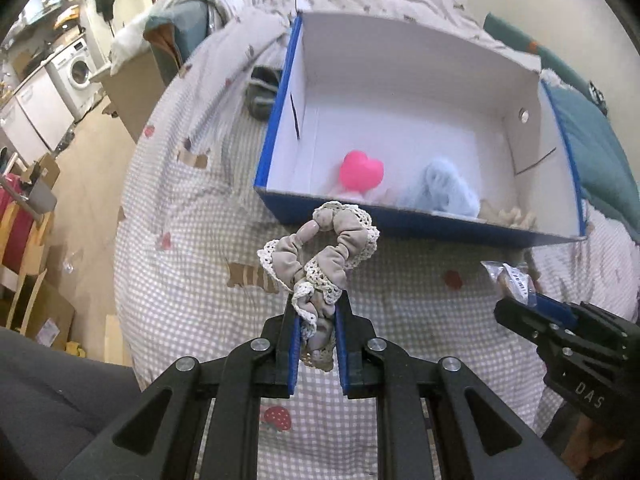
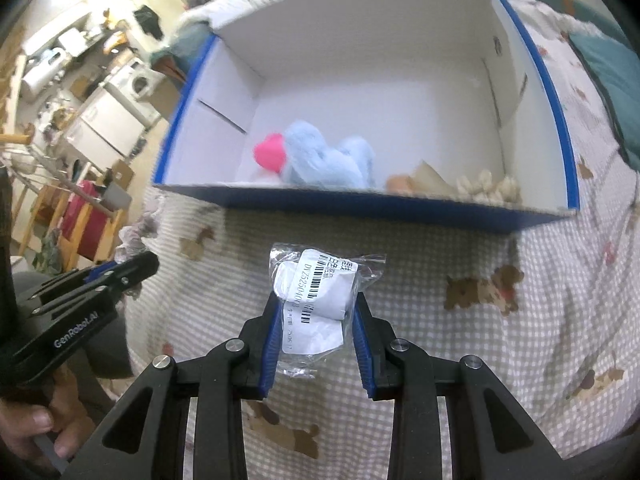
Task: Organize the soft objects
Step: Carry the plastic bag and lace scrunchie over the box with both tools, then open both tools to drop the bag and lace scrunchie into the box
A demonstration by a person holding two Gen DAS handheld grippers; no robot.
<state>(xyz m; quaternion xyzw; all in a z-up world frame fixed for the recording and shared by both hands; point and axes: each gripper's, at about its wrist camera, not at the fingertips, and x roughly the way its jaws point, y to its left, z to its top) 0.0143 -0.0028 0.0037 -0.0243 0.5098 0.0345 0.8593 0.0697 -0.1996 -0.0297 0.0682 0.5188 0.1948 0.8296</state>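
My left gripper (image 1: pixel 316 304) is shut on a beige lace-trimmed scrunchie (image 1: pixel 320 252), held above the bed just in front of the blue box (image 1: pixel 276 120). My right gripper (image 2: pixel 316 300) is shut on a clear plastic packet with a barcode label (image 2: pixel 320 288), also in front of the box (image 2: pixel 560 120). Inside the box lie a pink heart (image 1: pixel 362 170), a light blue fluffy piece (image 1: pixel 444 190) and a cream fuzzy item (image 1: pixel 512 214). The right gripper also shows in the left wrist view (image 1: pixel 516 304), the left gripper in the right wrist view (image 2: pixel 132 268).
The box stands on a bed with a checked cover (image 1: pixel 400 280) printed with bears and strawberries. A grey shoe-like item (image 1: pixel 262 92) lies left of the box. A teal pillow (image 1: pixel 592 152) lies to the right. The bed edge and floor (image 1: pixel 88 200) are at left.
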